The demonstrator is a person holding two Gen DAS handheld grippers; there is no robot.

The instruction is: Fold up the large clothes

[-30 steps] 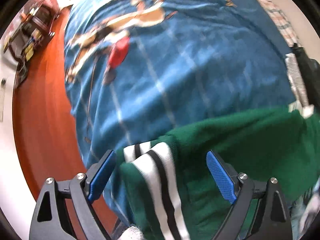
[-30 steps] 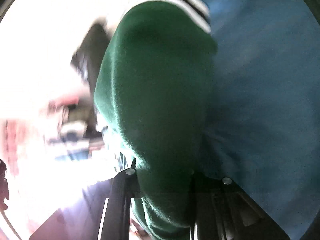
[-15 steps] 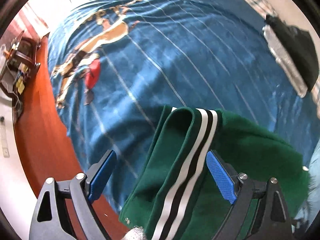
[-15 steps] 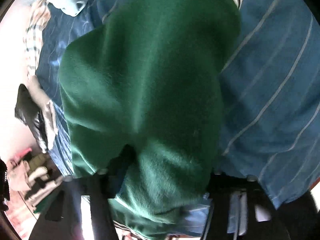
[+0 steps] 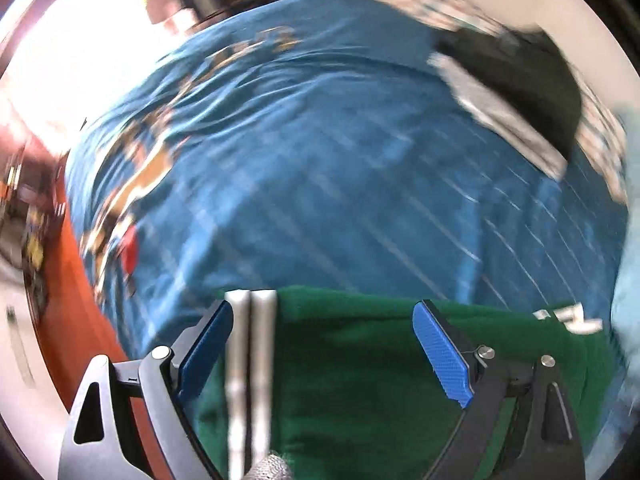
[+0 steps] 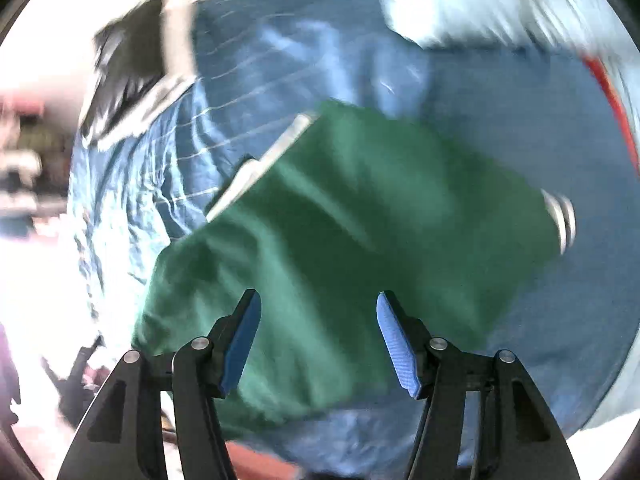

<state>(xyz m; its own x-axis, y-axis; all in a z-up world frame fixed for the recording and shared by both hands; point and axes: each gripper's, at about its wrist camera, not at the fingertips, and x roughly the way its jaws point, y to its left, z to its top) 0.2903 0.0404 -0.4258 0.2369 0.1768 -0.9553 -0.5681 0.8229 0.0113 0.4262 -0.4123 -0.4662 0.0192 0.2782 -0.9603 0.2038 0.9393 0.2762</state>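
Observation:
A green garment [image 6: 360,220] with white-and-black striped cuffs [image 6: 562,220] lies folded on the blue striped bedspread [image 6: 500,120]. My right gripper [image 6: 320,336] hovers above its near part, open, its blue pads [image 6: 242,340] off the cloth. In the left wrist view the same green garment [image 5: 360,380] fills the bottom, with a striped band [image 5: 250,340] beside the left finger. My left gripper [image 5: 324,332] stands wide open over it, and nothing is pinched between its pads [image 5: 440,352]. Both views are blurred by motion.
A black and grey garment [image 5: 520,80] lies at the far side of the bedspread [image 5: 320,160], with plaid cloth [image 5: 420,4] behind it. Pale blue bedding [image 6: 480,0] lies beyond the green garment. The bed's edge drops to an orange-red floor [image 5: 80,300] with furniture at the left.
My right gripper let go of the green garment, opened and rose; the garment now lies on the bed. My left gripper stayed open, lifted and swung across the bed.

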